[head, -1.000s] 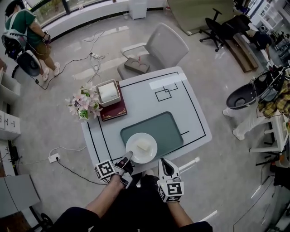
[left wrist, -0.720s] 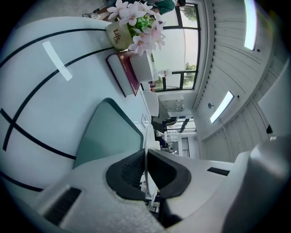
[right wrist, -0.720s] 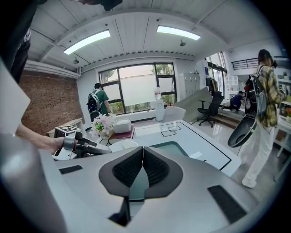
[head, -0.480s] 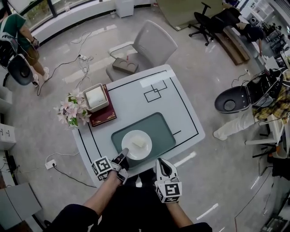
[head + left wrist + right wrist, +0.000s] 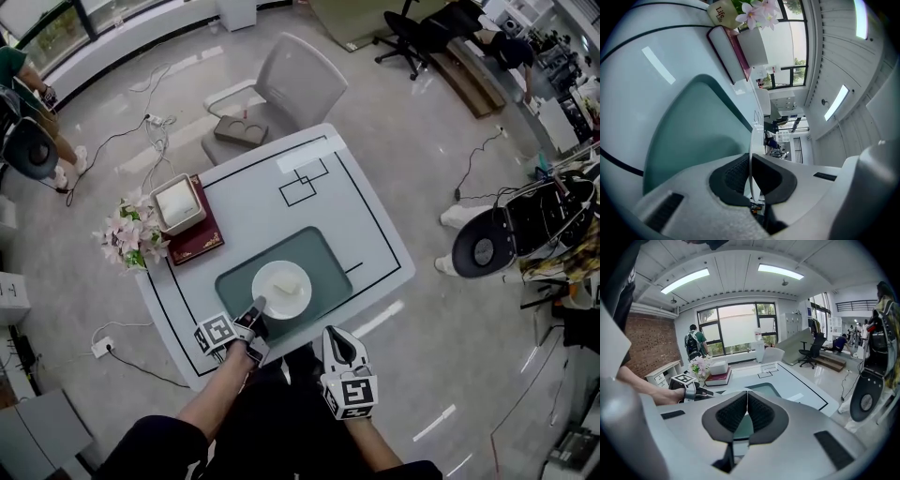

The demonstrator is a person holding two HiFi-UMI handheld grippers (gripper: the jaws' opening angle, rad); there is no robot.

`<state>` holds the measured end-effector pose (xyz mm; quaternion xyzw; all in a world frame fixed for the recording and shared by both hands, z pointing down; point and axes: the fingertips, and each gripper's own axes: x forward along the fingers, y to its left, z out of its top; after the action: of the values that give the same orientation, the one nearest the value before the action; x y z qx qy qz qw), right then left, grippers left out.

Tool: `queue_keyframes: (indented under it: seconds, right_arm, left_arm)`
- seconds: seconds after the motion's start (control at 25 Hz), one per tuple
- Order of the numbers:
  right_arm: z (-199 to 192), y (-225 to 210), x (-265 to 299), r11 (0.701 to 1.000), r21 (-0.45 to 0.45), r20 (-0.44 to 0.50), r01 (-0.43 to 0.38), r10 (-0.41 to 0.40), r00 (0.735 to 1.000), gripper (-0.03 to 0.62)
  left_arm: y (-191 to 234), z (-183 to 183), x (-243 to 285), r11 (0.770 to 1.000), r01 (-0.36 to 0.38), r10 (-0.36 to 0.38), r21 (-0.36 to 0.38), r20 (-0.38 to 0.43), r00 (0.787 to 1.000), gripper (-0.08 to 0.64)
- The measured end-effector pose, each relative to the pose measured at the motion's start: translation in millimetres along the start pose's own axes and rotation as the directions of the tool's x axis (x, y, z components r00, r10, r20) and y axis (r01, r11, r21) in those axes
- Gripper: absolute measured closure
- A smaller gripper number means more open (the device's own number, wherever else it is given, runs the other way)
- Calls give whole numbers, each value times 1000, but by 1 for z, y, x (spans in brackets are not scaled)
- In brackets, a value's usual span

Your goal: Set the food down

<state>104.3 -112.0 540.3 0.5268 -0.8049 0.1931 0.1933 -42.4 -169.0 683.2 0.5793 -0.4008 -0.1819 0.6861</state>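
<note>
A white plate [image 5: 281,289] carrying a pale piece of food [image 5: 292,284] is over the green mat [image 5: 319,253] on the white table [image 5: 361,211]. My left gripper [image 5: 258,307] is shut on the plate's near rim. In the left gripper view that rim [image 5: 751,140] shows as a thin white edge pinched between the dark pads of the left gripper [image 5: 751,164]. My right gripper [image 5: 336,336] hovers just off the table's near edge, shut and empty. In the right gripper view the right gripper [image 5: 747,405] has its pads pressed together with nothing between them.
At the table's left stand pink flowers [image 5: 127,239] and a white box [image 5: 178,202] on a red book [image 5: 197,246]. A grey chair [image 5: 286,80] stands at the far side. A person [image 5: 23,89] is at the far left, and a black round seat [image 5: 483,251] is on the right.
The plate, still in my left gripper, has moved farther in over the green mat. The head view has shifted, so the table sits higher and more to the left. The right gripper stays put.
</note>
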Motion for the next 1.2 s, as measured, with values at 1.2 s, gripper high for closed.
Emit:
queue_keyframes:
  seconds: [1.2]
  right_arm:
    - [-17,-17,-16,997,47,-16,69,-68,998,583]
  left_arm:
    - [15,-3,32,977,-125,128,175,-7,992,487]
